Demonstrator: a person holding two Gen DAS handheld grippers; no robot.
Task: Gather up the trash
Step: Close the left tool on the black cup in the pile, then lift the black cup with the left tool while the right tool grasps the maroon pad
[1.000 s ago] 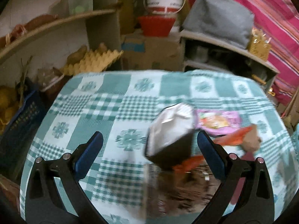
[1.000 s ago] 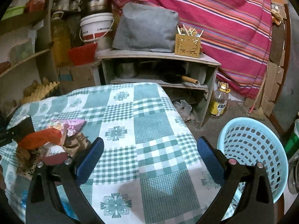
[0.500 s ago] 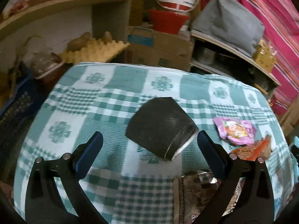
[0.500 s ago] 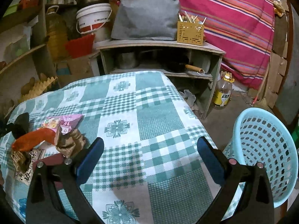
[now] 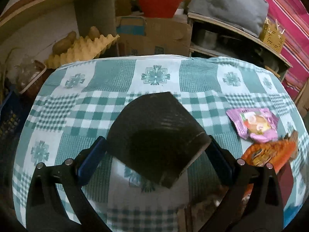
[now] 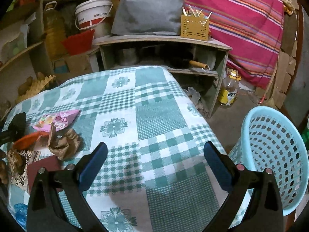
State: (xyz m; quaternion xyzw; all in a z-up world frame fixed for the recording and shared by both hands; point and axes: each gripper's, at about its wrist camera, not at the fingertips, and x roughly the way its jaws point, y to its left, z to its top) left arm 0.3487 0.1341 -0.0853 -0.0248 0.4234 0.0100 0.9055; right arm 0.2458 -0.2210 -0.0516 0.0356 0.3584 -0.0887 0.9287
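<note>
My right wrist view gives me what the left one lacks: the light blue basket point(image 6: 274, 154) standing on the floor just past the table's right edge, and a crumpled brown paper point(image 6: 63, 145) beside the wrappers. My left wrist view alone shows the black cup point(image 5: 156, 139) lying on its side on the green checked tablecloth point(image 5: 108, 81).

The cup sits right between the fingers of my left gripper point(image 5: 155, 160), its rim toward the right finger and its base pointing away from me. The jaws are spread about as wide as the cup; both blue pads look to be at its sides, but with the blur I cannot tell whether they actually press it. The pink wrapper point(image 5: 253, 123) and orange wrapper point(image 5: 270, 152) lie to the right of that gripper, apart from it.

My right gripper point(image 6: 154, 162) hangs wide apart over bare cloth, holding nothing, with the trash off to its left.
</note>
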